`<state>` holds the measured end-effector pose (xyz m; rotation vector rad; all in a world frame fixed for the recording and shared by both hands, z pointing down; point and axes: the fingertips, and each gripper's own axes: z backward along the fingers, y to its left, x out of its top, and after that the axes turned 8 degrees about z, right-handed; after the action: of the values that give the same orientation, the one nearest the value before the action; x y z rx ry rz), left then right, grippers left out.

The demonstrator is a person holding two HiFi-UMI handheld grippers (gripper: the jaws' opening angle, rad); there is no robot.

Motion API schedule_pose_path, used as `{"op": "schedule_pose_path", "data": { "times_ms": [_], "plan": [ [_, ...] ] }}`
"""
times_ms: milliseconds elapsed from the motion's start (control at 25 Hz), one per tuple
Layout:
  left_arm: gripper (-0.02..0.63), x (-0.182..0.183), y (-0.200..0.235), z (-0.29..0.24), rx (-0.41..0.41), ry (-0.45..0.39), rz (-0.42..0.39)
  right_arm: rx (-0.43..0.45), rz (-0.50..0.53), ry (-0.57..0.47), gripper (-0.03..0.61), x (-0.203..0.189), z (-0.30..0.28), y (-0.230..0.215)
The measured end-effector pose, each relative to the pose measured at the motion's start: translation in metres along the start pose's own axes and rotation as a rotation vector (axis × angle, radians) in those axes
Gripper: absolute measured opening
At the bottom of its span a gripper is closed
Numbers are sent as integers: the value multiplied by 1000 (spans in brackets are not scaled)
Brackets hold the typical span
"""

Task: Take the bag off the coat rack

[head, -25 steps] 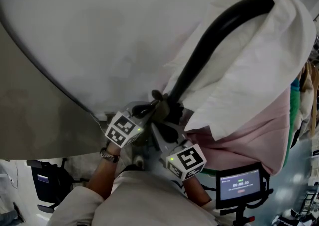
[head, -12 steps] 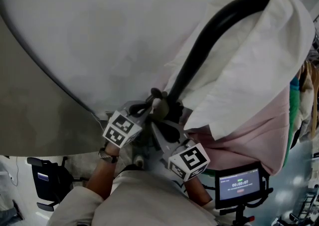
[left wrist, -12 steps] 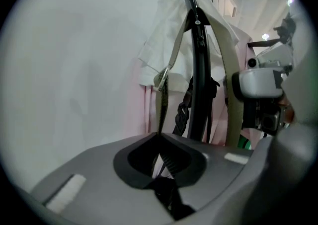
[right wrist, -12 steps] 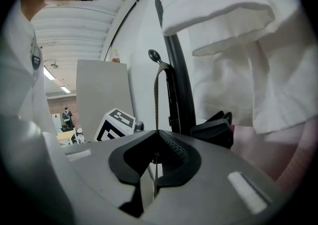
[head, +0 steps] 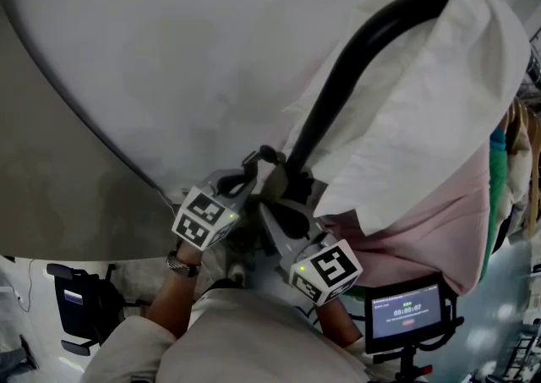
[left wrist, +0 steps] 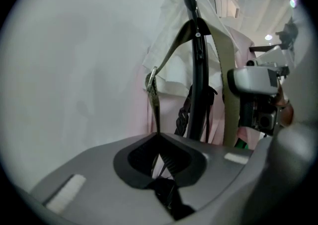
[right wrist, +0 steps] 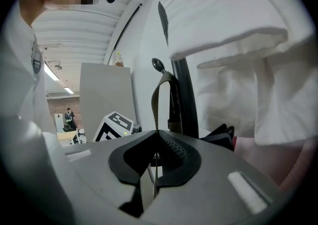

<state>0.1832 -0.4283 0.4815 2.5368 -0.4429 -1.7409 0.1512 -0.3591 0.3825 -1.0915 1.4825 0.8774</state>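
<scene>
The bag's olive strap runs up from my jaws, past a metal ring, to the top of the black coat rack pole. My left gripper is shut on one side of this strap. My right gripper is shut on the strap just below the rack's knob. In the head view both grippers, left and right, meet at the foot of the curved black pole. The bag's body is not clearly visible.
White cloth and a pink garment hang over the rack to the right. A white wall is behind, with a grey panel at left. A screen on a stand and a black chair stand low in the view.
Both grippers have edged slightly upward along the pole with the strap; the strap loop near the left jaws sits a little higher.
</scene>
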Motion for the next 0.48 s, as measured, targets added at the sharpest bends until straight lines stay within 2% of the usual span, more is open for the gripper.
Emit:
{"op": "schedule_pose_path", "data": {
  "times_ms": [480],
  "plan": [
    [14, 31, -11, 20, -6, -67, -34, 21, 23, -82, 8, 29, 4, 2]
  ]
}}
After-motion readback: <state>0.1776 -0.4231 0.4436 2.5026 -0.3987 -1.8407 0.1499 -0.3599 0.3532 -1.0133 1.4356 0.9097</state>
